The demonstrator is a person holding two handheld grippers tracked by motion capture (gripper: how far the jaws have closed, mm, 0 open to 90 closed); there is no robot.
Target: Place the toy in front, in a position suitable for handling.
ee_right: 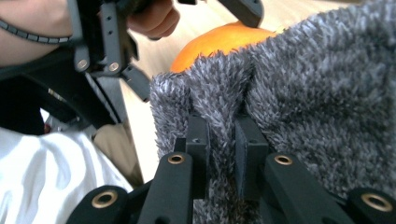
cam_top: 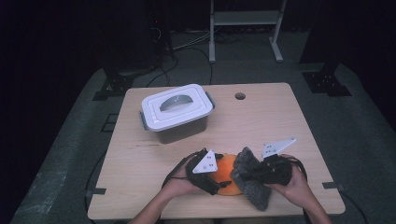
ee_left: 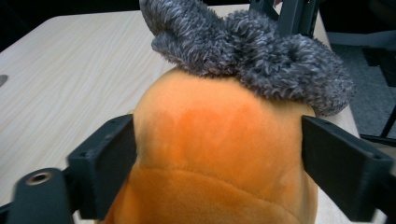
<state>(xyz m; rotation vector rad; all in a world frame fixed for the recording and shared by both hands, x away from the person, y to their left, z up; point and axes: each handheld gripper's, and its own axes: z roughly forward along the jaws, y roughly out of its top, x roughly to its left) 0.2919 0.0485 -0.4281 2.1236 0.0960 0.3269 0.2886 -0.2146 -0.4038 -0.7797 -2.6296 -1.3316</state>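
An orange plush toy (cam_top: 225,169) lies near the table's front edge, with a grey fuzzy fabric cover (cam_top: 252,184) draped over its right end. My left gripper (cam_top: 215,179) straddles the plush (ee_left: 219,140), both jaws lying against its flanks, and the grey cover (ee_left: 252,51) caps the far end. My right gripper (cam_top: 243,175) is shut on a fold of the grey cover (ee_right: 317,93), pinched between its narrow-set jaws (ee_right: 224,135). Behind the fold the orange plush (ee_right: 219,42) peeks out, with the left gripper's body (ee_right: 107,56) beside it.
A grey storage box with a white handled lid (cam_top: 176,112) stands at the back left of the wooden table (cam_top: 266,121). A cable hole (cam_top: 240,96) sits near the far edge. Both forearms come in over the front edge.
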